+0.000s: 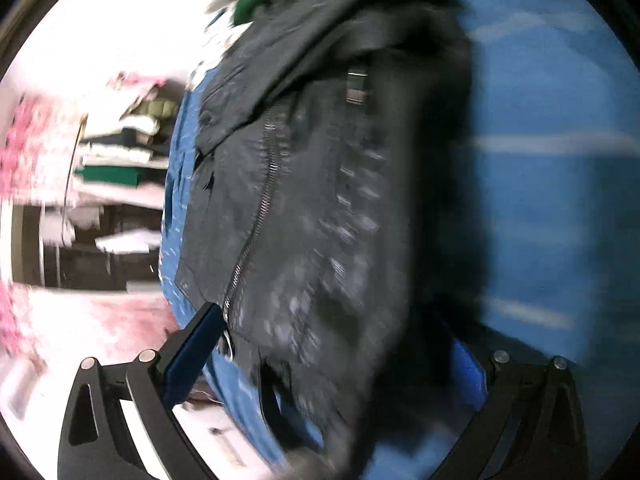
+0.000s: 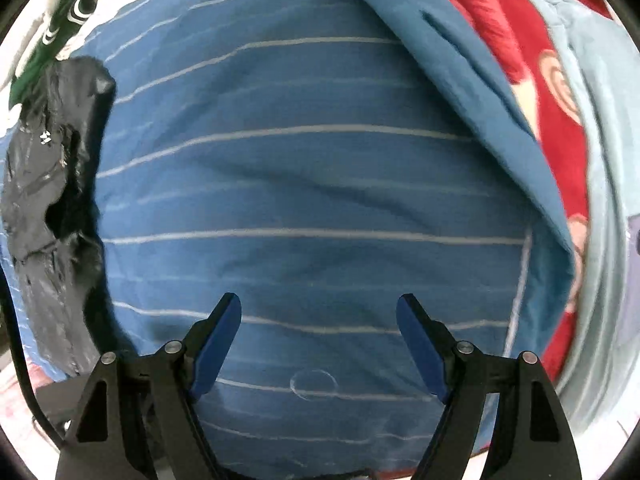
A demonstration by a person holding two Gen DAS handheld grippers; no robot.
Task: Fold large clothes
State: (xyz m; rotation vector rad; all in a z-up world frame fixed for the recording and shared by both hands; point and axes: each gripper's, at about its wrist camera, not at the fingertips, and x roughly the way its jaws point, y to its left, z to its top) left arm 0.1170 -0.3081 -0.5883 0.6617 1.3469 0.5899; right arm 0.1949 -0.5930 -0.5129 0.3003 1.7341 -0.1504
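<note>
A dark grey jacket (image 1: 312,184) with a silver zipper (image 1: 256,216) lies on a blue striped bedsheet (image 1: 552,184). My left gripper (image 1: 332,344) is open, its left finger (image 1: 192,352) beside the jacket's hem and its right finger hidden behind the dark fabric. The view is blurred. In the right wrist view the jacket (image 2: 52,208) lies at the far left of the sheet (image 2: 312,184). My right gripper (image 2: 319,344) is open and empty above the bare sheet, well apart from the jacket.
A green garment (image 2: 52,40) lies past the jacket's top. A blue quilt edge (image 2: 472,92) and a red patterned blanket (image 2: 560,128) are at the right. Shelves with stacked clothes (image 1: 120,152) stand off the bed's left side.
</note>
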